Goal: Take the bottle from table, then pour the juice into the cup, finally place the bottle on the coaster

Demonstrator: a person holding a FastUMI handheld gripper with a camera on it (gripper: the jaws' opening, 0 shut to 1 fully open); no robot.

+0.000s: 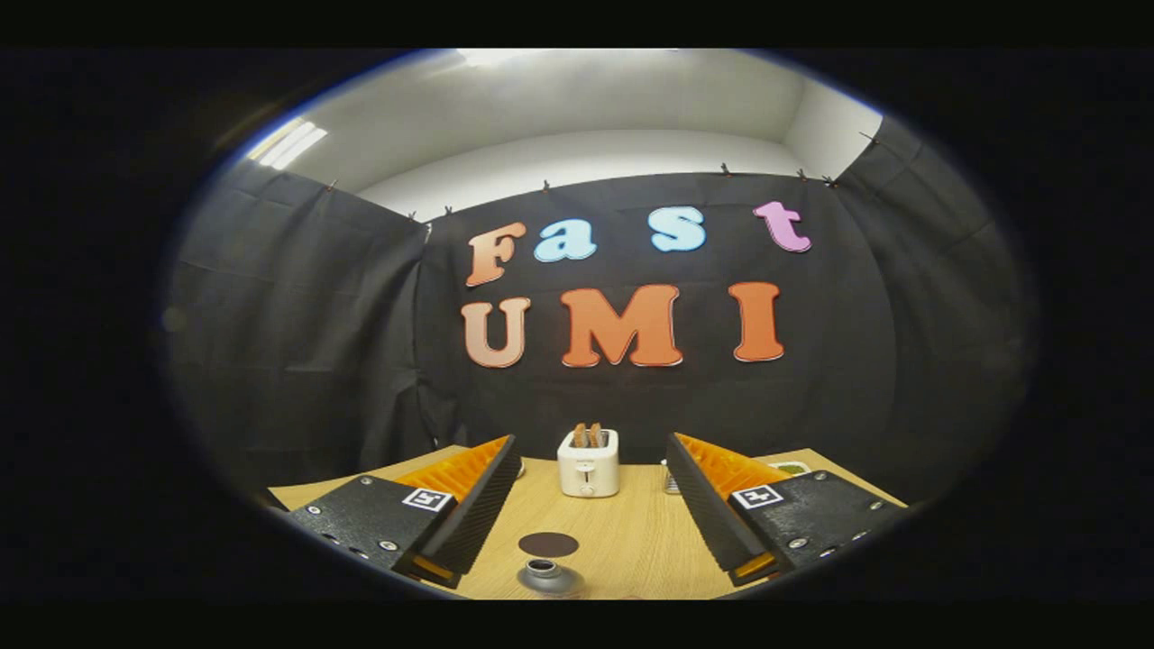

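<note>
The bottle (546, 577) sits low between my fingers, close in — I'm looking almost straight down onto its open neck and grey shoulder, so I can't tell how much juice it holds. Just beyond it on the wooden table (631, 541) lies the coaster (548, 544), a dark flat disc, near the bottle but not under it. My gripper (595, 505) is spread wide, its fingers apart on either side with nothing pinched and neither one touching the bottle. Farther ahead, near the table's back edge, stands a white toaster (589, 463) with two slices poking out of its slots, and just beside my right finger a small clear vessel (671, 479) peeks out — possibly the cup, though most of it is hidden and I can't be sure. By my reckoning the task has barely begun: the bottle is not yet grasped, nothing looks poured, and the coaster is bare. Grasp, pour and set-down are all left.
</note>
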